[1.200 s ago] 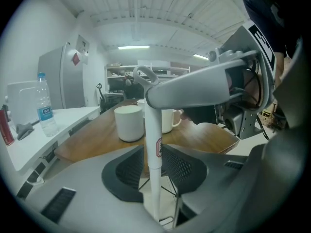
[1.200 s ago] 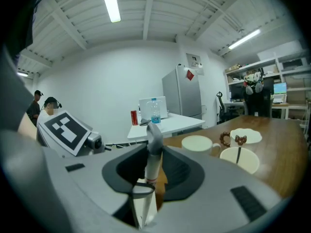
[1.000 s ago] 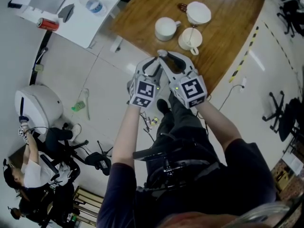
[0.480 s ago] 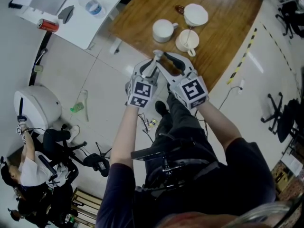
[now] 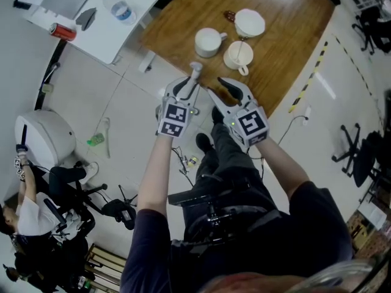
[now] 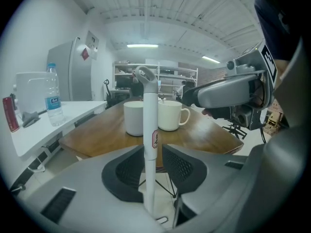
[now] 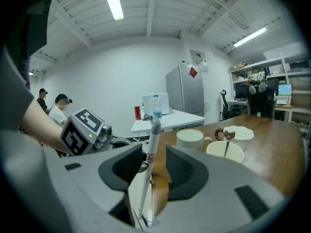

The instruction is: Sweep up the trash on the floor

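left claw (image 5: 190, 84) grips the handle (image 6: 149, 125); right claw (image 5: 220, 88) just opened, empty; spoon (image 7: 225, 147) stands in mug (image 7: 236, 154).

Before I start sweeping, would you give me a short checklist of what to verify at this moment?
1. Left gripper shut on the white handle: ok.
2. Right gripper off the handle: ok; its jaws have just been opening, handle in the gap, pads clear.
3. Handle apart from the cups on the table: ok.
4. Green trash in sight on the floor: ok.
5. Sweeping end of the tool: cannot tell, hidden.
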The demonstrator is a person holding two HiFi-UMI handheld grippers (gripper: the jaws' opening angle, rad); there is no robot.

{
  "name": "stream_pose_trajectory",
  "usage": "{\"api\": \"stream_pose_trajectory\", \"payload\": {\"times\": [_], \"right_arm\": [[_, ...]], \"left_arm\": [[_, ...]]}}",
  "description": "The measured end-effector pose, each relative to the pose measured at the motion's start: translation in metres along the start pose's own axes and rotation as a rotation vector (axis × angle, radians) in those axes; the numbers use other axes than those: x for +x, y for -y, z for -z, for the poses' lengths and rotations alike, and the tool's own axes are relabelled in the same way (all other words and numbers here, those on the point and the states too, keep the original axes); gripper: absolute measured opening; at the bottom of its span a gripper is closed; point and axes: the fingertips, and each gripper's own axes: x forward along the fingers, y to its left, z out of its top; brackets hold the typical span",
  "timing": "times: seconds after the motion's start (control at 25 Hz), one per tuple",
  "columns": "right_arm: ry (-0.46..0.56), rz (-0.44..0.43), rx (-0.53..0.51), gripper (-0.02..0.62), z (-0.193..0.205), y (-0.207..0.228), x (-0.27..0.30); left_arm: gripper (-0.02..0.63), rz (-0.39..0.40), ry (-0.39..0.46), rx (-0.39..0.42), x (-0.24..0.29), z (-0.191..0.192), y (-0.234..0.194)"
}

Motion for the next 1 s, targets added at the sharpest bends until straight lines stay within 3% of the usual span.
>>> {"api": "stream_pose_trajectory", "payload": {"times": [0.68,1.0], "right_arm": [[-0.028,0.026,-0.001,0.183,0.007,0.02,-0.003],[0.015,0.03,-0.037,0.183,-0.028,0.016,-0.019]], "left_arm": [[0.129,-0.02,0.046,-0.025,-0.01,-0.014,-0.012],[0.13,-0.081,0.2,0.052,-0.077,-0.076,-0.005]]}}
